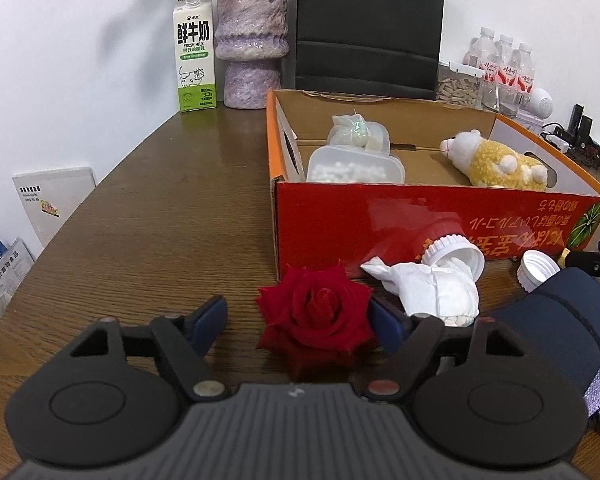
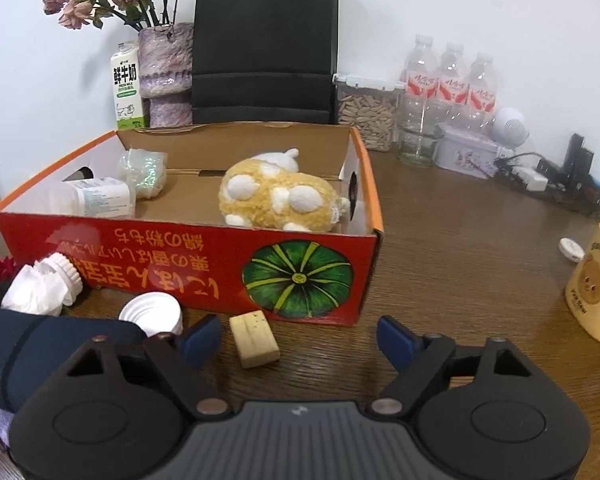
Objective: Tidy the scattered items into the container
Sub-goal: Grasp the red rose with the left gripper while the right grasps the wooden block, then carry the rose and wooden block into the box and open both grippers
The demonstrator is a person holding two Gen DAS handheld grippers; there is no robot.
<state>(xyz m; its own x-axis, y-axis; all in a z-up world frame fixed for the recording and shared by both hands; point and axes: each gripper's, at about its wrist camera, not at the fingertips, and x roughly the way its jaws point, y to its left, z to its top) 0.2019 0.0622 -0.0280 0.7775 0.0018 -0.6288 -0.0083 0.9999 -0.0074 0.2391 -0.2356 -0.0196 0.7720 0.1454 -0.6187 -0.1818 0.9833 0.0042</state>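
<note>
A red rose head [image 1: 316,316] lies on the brown table between the blue fingers of my left gripper [image 1: 298,322]. The right finger is at the petals' edge and the left one stands apart, so the gripper is open. My right gripper [image 2: 299,340] is open around a small cork block [image 2: 254,338], which lies nearer its left finger. Behind both stands the red cardboard box [image 1: 420,216] [image 2: 180,256]. It holds a yellow plush toy [image 2: 276,196], a plastic tub [image 1: 356,168] of white balls and a shiny bag [image 1: 356,130].
In front of the box lie a tipped white bottle [image 1: 452,254] stuffed with tissue [image 1: 432,288], a white cap [image 2: 152,314] and a dark blue pouch [image 2: 40,344]. A yellow mug [image 2: 596,288] stands at the right. Milk carton [image 1: 194,52], vase, black bag and water bottles [image 2: 448,80] line the wall.
</note>
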